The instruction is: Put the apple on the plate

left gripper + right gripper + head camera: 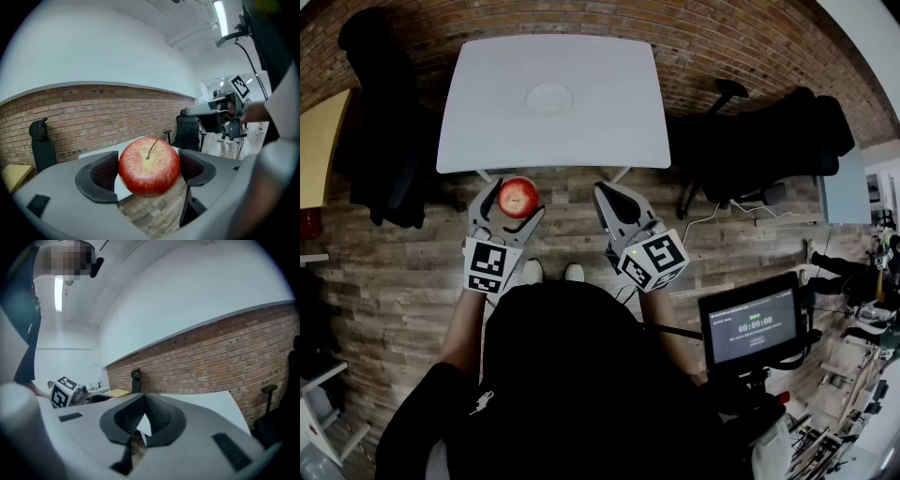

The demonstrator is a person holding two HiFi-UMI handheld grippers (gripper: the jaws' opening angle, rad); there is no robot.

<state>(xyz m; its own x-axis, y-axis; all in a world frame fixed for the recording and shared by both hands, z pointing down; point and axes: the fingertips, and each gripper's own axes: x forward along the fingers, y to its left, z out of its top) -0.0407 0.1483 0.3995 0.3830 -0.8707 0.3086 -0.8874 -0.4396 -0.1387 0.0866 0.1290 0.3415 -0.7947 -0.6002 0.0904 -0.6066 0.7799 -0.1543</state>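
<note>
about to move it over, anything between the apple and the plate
Nothing visible does. The apple sits clamped in the left gripper short of the table, and the plate is the only thing on it.

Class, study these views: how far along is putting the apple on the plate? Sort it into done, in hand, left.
Done: the left gripper holds the apple between its jaws. In hand: it hangs above the floor, short of the table. Left: carry it to the empty plate and release.
</note>
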